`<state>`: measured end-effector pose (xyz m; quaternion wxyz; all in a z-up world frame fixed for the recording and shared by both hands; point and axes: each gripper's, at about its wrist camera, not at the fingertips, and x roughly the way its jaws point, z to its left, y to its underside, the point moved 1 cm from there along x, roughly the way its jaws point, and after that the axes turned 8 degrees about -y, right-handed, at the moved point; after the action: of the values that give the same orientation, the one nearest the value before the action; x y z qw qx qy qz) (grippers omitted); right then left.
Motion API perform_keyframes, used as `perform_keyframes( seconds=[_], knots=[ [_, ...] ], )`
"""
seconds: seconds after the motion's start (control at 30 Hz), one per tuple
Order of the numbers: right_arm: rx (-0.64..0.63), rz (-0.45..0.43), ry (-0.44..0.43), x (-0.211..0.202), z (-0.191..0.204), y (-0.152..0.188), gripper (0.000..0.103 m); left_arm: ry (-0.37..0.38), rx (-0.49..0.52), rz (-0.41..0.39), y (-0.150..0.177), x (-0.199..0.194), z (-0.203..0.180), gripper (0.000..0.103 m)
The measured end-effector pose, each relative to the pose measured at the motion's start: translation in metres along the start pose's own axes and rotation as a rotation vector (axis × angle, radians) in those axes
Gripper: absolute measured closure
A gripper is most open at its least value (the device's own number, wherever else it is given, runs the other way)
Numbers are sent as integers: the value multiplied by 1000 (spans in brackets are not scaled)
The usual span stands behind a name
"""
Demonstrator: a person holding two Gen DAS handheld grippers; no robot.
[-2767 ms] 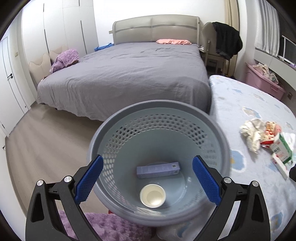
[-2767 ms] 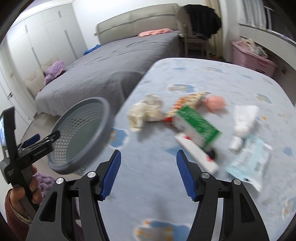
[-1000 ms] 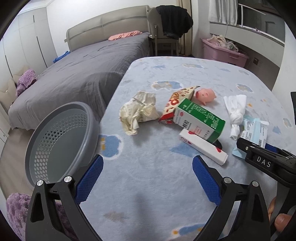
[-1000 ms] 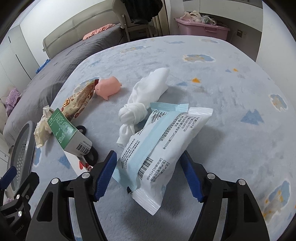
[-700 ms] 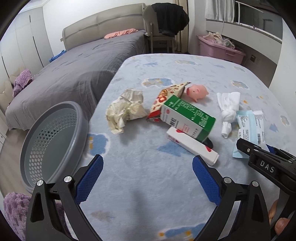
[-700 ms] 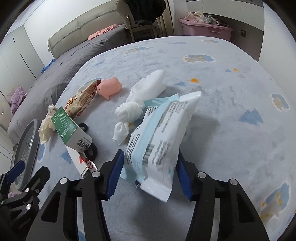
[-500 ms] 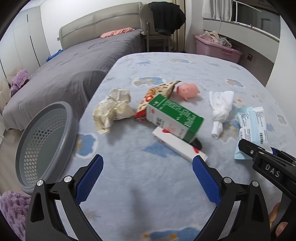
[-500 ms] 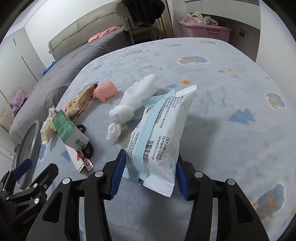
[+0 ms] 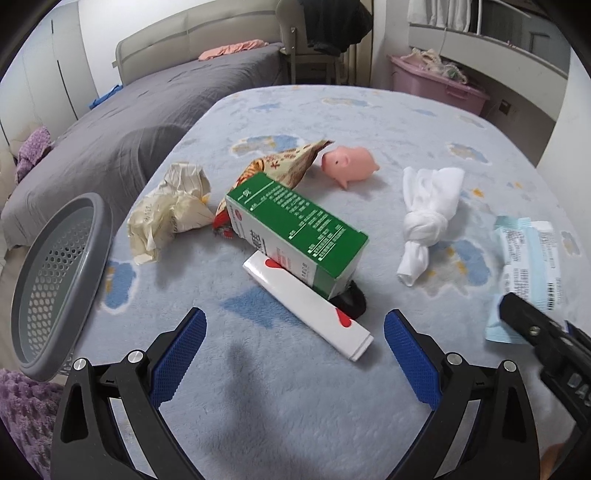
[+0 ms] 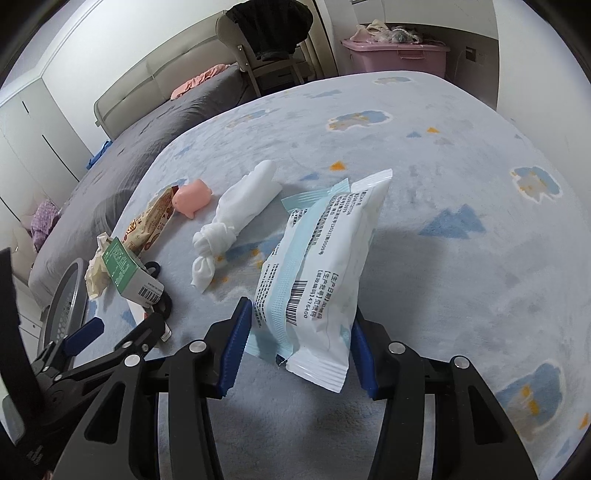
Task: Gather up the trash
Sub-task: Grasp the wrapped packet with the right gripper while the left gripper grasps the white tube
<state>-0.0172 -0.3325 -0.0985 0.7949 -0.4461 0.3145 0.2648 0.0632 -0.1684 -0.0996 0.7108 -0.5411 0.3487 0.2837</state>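
My right gripper (image 10: 301, 345) is shut on a white and light-blue plastic packet (image 10: 317, 273) and holds it upright just above the blue blanket; the packet also shows at the right of the left wrist view (image 9: 528, 266). My left gripper (image 9: 293, 352) is open and empty above the blanket, just short of a white stick pack (image 9: 306, 302) and a green carton (image 9: 295, 225). Beyond them lie crumpled paper (image 9: 170, 210), a snack wrapper (image 9: 284, 164) and a knotted white cloth (image 9: 424, 218). The grey perforated basket (image 9: 55, 273) stands at the left edge.
A pink toy pig (image 9: 349, 162) lies behind the carton. A black ring (image 9: 352, 299) sits under the carton. A grey bed (image 9: 177, 96) lies to the left, a chair with dark clothes (image 9: 321, 33) and a pink bin (image 9: 439, 85) at the back.
My right gripper has closed on the packet and lifted it upright off the blanket. My left gripper has swung right from the basket toward the carton and stick pack.
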Motion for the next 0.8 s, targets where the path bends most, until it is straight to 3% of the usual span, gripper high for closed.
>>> perform_keyframes(
  seconds=[0.5,0.8],
  knots=[
    [-19,5,-2,1,6,1,54,-91,22,19,19,-4,35,8],
    [-25,3,-6,2,9,2,54,-62,16,-5,15,-12,40,8]
  ],
)
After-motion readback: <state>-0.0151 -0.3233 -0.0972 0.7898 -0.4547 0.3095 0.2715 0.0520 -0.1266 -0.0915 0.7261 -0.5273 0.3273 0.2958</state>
